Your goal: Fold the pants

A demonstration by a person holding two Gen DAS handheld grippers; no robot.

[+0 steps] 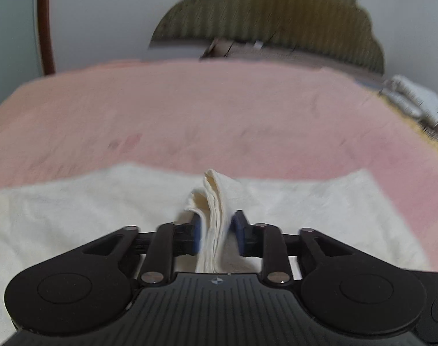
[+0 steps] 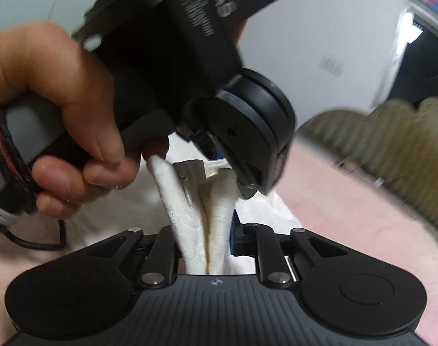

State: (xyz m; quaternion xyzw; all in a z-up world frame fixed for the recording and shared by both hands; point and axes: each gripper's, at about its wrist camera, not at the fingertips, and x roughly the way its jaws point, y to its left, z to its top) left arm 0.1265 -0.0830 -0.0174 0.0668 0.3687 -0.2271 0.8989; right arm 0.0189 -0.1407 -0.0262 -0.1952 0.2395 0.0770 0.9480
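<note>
The white pants (image 1: 83, 213) lie spread across the near part of a pink bed sheet (image 1: 219, 115). My left gripper (image 1: 217, 232) is shut on a bunched fold of the pants, which sticks up between its blue pads (image 1: 239, 230). My right gripper (image 2: 207, 239) is shut on another thick fold of the same pants (image 2: 187, 213). In the right wrist view the left gripper's body (image 2: 207, 66) and the hand (image 2: 60, 109) holding it hang close above, clamped on the same fabric strip just ahead of my right fingers.
An olive striped headboard (image 1: 276, 23) stands behind the bed against a white wall. A crumpled white cloth (image 1: 415, 101) lies at the bed's far right edge. A brown wooden frame (image 1: 44, 23) stands at the far left. A dark doorway (image 2: 420, 69) is at the right.
</note>
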